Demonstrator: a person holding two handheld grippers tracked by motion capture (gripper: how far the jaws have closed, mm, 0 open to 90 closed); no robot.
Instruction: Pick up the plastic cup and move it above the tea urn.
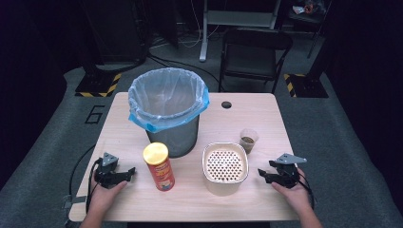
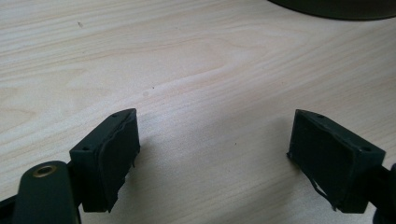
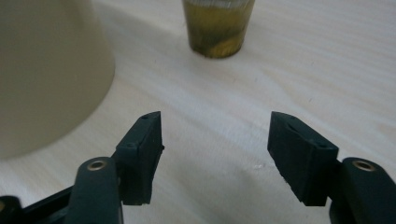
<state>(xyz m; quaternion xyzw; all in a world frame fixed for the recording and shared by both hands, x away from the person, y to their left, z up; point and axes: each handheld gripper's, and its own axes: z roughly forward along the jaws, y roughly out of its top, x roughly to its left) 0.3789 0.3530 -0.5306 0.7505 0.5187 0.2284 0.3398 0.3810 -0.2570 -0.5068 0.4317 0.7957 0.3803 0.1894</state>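
Observation:
My left gripper (image 1: 127, 174) rests on the wooden table (image 1: 266, 118) at the front left, held by a hand, with its jaws pointing right toward a red can with a yellow lid (image 1: 159, 167). In the left gripper view, the left gripper (image 2: 212, 154) stands open over bare wood. At the front right, my right gripper (image 1: 263, 175) points left toward a cream container with a perforated top (image 1: 225, 167). The right gripper (image 3: 215, 149) is open with nothing between its pads. The cream container (image 3: 46, 70) stands left of it, and a small clear cup of brownish matter (image 3: 217, 28) is ahead.
A mesh waste bin with a blue-rimmed liner (image 1: 168, 111) stands at the table's back left; its dark base (image 2: 336, 7) shows at the far edge. The small cup (image 1: 248, 141) sits behind the cream container. A cable hole (image 1: 226, 104) lies near the far edge.

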